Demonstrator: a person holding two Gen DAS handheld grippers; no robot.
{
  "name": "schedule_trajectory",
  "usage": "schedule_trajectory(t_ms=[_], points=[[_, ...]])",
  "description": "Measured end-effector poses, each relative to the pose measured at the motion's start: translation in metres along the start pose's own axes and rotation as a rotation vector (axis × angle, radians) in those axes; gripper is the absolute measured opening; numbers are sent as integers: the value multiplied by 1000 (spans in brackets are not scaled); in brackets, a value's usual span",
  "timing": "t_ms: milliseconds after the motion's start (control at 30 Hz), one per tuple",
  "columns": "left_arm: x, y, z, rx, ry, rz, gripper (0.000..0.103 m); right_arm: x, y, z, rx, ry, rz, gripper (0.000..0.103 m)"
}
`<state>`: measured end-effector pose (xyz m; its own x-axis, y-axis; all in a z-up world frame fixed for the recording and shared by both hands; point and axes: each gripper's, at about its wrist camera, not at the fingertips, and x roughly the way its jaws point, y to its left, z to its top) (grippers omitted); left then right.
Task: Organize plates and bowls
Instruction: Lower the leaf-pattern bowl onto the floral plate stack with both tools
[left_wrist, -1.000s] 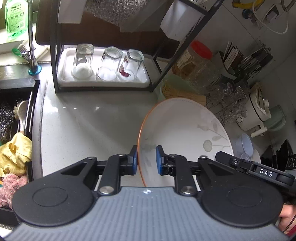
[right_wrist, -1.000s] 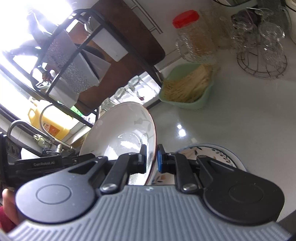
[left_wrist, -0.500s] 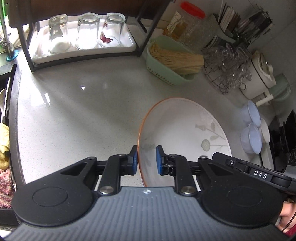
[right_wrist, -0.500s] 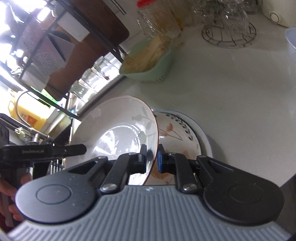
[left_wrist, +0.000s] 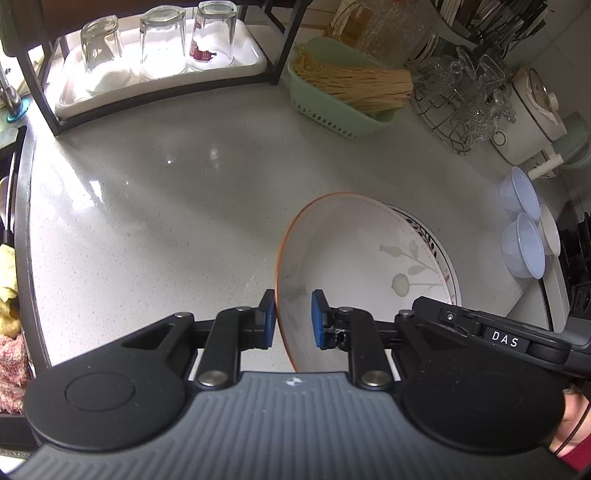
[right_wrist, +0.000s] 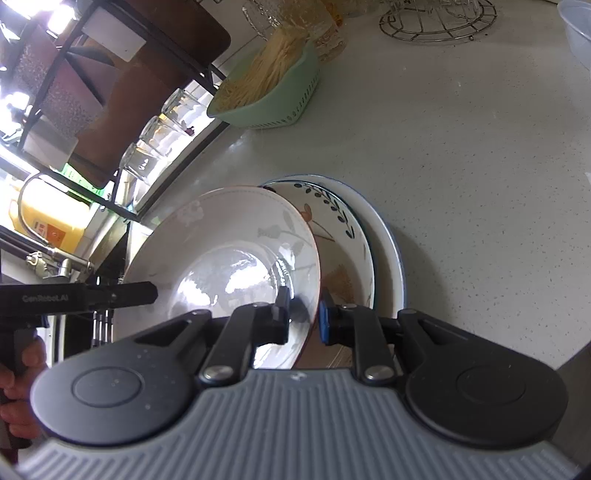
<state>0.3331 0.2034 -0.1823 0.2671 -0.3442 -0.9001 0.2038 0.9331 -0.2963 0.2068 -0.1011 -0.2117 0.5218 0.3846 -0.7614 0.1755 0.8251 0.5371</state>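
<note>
Left claw (left_wrist: 293, 317): fingers narrowly parted, rim of the white orange-edged plate (left_wrist: 354, 258) sitting between the blue pads (left_wrist: 317, 319). The outer pad is on the rim and the inner one shows a sliver of gap, so call it pinching the plate on the near-left edge.

Right claw (right_wrist: 304, 314): same plate (right_wrist: 225, 258), pinched at its opposite rim, fingers almost together with only the plate wall between them. The left claw's black body shows across the plate in the right wrist view.

The plate is tilted, held straight ahead of both claws, its far edge over the floral plate (right_wrist: 332, 229). That one lies in a blue-rimmed plate (right_wrist: 388, 240) flat on the desk (left_wrist: 166, 221), just ahead-right of the right claw.

Ahead of the left claw, far side of the desk: three upturned glasses (left_wrist: 162, 44) on a white tray (left_wrist: 255, 61). Ahead-right is a green basket (left_wrist: 332, 110) of noodles. Far right are stacked pale blue bowls (left_wrist: 524, 251).

Versus 1 s ago: the plate has come down and right, from in front of the rack to directly over the stack. Grip on both claws is unchanged. The stack now shows under the plate in the left view too.
</note>
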Motion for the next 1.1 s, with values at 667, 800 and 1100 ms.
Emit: schedule_trajectory(t_ms=[667,800,1100], points=[[8,-6,-15,-34,63,51,23,5,1,9,-73,-26,-24,20],[10,-8,-16,-31,66,63,23,4,2,10,-89,-35,-43,20],[17,-11,-9,-56,59,70,23,-5,1,11,-107,-75,-74,20]])
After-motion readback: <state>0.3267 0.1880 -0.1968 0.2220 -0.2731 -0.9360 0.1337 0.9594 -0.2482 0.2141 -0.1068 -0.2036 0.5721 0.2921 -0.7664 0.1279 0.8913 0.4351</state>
